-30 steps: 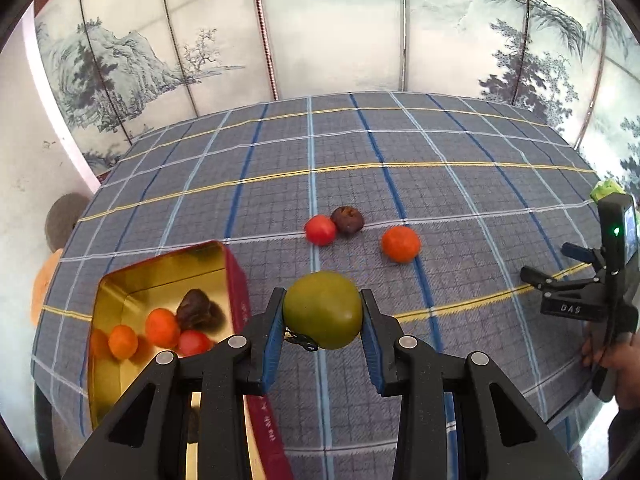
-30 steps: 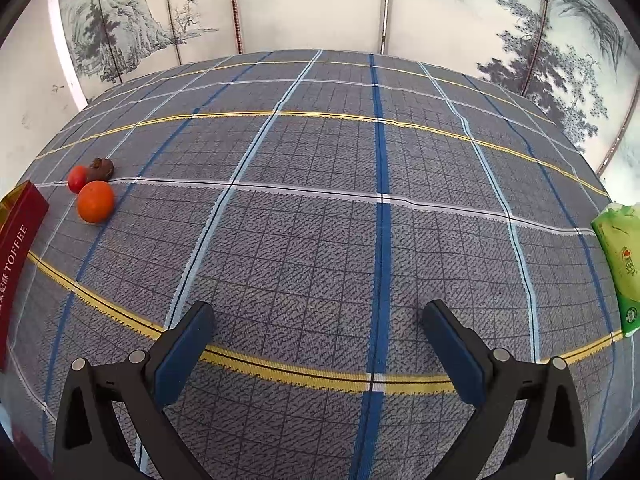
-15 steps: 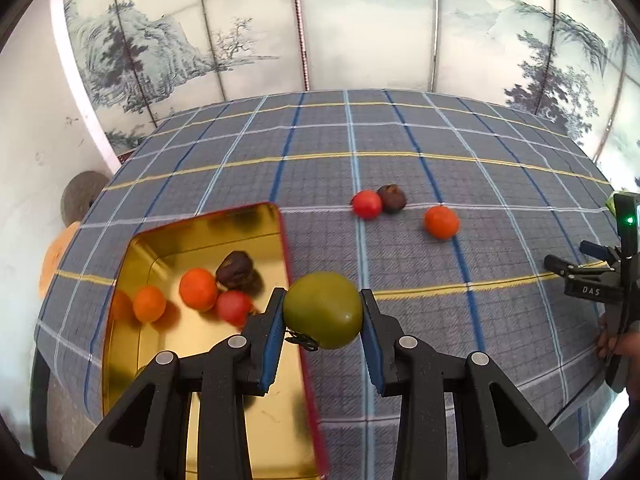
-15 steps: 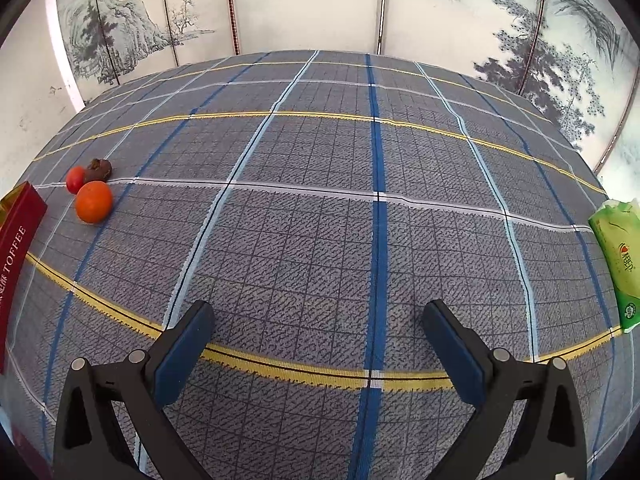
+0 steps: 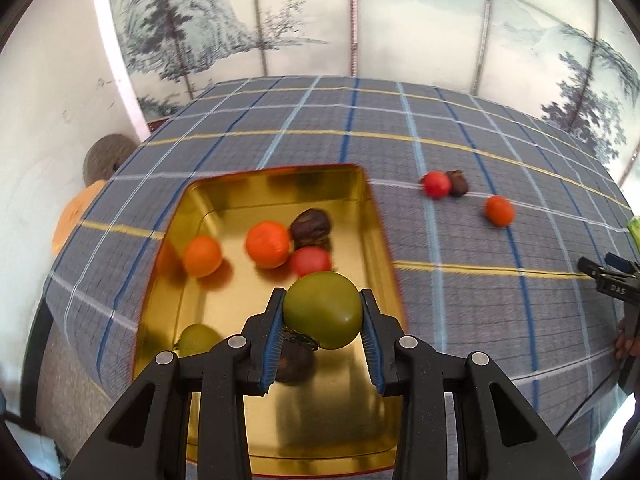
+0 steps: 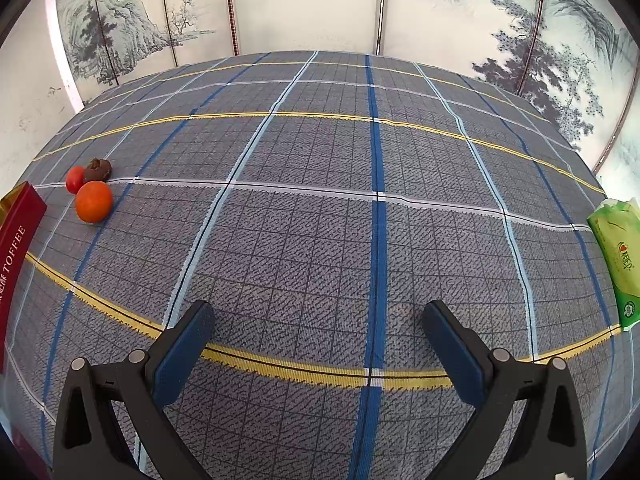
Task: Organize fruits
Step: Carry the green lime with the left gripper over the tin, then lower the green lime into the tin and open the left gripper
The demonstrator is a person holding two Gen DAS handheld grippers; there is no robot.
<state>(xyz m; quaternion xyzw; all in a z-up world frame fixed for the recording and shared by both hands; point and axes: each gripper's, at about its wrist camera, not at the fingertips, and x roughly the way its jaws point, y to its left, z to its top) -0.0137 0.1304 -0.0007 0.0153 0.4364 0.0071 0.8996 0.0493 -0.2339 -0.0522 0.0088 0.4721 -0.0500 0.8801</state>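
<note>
My left gripper (image 5: 322,314) is shut on a green fruit (image 5: 322,309) and holds it above the gold tin (image 5: 224,200). The tin holds two orange fruits (image 5: 267,243), a red one (image 5: 310,261), a dark one (image 5: 311,226), a green one (image 5: 196,338) and another dark one under my fingers. On the cloth to the right lie a red fruit (image 5: 436,184), a dark fruit (image 5: 457,182) and an orange fruit (image 5: 499,210). These also show in the right wrist view: the orange fruit (image 6: 93,201), the red fruit (image 6: 74,179), the dark fruit (image 6: 97,169). My right gripper (image 6: 318,330) is open and empty.
The tin's red side (image 6: 16,240) reads TOFFEE at the left edge. A green tissue pack (image 6: 618,256) lies at the right edge of the checked tablecloth (image 6: 320,220). The right gripper (image 5: 612,280) shows at the far right of the left wrist view. A painted screen stands behind.
My left gripper has carried the green fruit left, from over the cloth beside the tin to above the tin's inside. The right gripper has stayed still and open.
</note>
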